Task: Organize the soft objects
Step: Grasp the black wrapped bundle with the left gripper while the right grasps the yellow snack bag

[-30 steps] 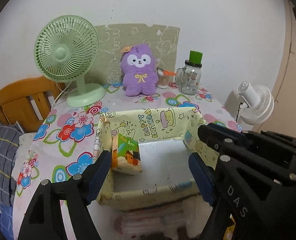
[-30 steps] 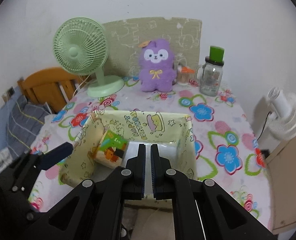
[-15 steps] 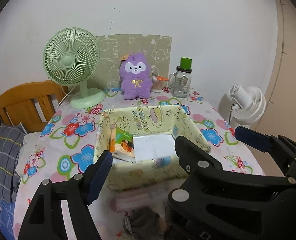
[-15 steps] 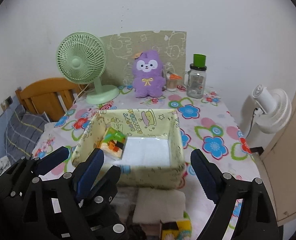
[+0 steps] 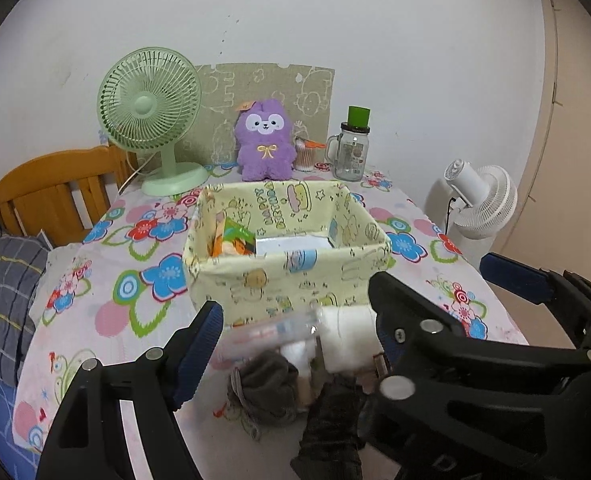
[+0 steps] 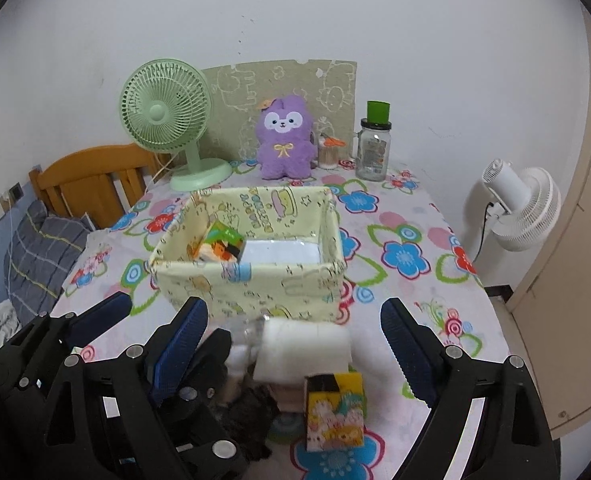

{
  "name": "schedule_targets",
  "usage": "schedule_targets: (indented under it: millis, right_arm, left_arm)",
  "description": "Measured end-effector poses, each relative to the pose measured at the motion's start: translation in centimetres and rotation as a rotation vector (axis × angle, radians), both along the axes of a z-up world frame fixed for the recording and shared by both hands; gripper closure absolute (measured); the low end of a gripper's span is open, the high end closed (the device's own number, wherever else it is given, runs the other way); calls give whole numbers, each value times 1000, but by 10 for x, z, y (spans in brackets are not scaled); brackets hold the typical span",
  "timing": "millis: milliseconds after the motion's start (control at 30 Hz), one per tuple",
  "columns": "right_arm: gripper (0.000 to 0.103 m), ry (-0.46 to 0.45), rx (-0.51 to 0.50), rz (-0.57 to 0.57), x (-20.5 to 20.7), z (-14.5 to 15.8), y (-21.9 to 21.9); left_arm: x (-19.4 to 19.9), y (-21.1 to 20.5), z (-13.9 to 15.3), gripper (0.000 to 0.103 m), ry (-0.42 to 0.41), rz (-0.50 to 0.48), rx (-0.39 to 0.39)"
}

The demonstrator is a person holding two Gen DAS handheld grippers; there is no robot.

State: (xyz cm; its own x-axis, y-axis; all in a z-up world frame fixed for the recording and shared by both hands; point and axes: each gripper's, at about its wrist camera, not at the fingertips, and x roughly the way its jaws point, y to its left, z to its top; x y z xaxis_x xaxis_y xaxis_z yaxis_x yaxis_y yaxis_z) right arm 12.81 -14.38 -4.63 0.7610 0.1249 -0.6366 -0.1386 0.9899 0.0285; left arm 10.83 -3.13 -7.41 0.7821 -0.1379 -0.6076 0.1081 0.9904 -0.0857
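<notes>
A yellow cartoon-print fabric box [image 5: 287, 280] [image 6: 247, 288] stands mid-table, with a colourful soft block [image 5: 235, 240] [image 6: 221, 242] leaning in its left corner. In front of it lies a pile: a white rolled towel [image 5: 347, 336] [image 6: 303, 350], a dark grey cloth [image 5: 263, 384], a clear packet [image 5: 263, 332] and a colourful soft cube [image 6: 335, 408]. My right gripper [image 6: 295, 340] hangs open above the towel and cube without touching them. My left gripper [image 5: 291, 340] hovers over the grey cloth, jaws opening and gripping nothing; the right gripper hides its right finger. A purple plush [image 5: 263, 140] [image 6: 285, 138] sits at the back.
A green desk fan [image 5: 151, 112] stands at the back left. A glass jar with a green lid [image 5: 353, 148] and a small swab pot [image 5: 305, 154] stand at the back right. A white fan [image 6: 523, 208] is beyond the table's right edge. A wooden chair [image 5: 51, 188] and plaid bedding [image 5: 3, 288] are at the left.
Both grippers have drawn back from the box toward the table's near edge, bringing the pile into view. The right gripper's jaws went from shut to wide open.
</notes>
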Motion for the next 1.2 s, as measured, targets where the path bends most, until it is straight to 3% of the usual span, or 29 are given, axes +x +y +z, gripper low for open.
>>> schedule_targets:
  millis: [733,967,1133,1200]
  right_arm:
    - [13,38,-2,-3,-31,-60,-22]
    - [12,66,-3,-7,-34,-75,-24]
    - [12,82,-3,-13,-32,-82,-26]
    - [12,90,1,-16,-31,-85,-28]
  left_arm:
    - [-30,-23,-61,20,65,-28,15]
    - [-30,-29,-76,34,97,-40,26]
    - [-28,-33,-84,49,116,-40,36]
    - [-26,-34,-87,62,129,-47,36]
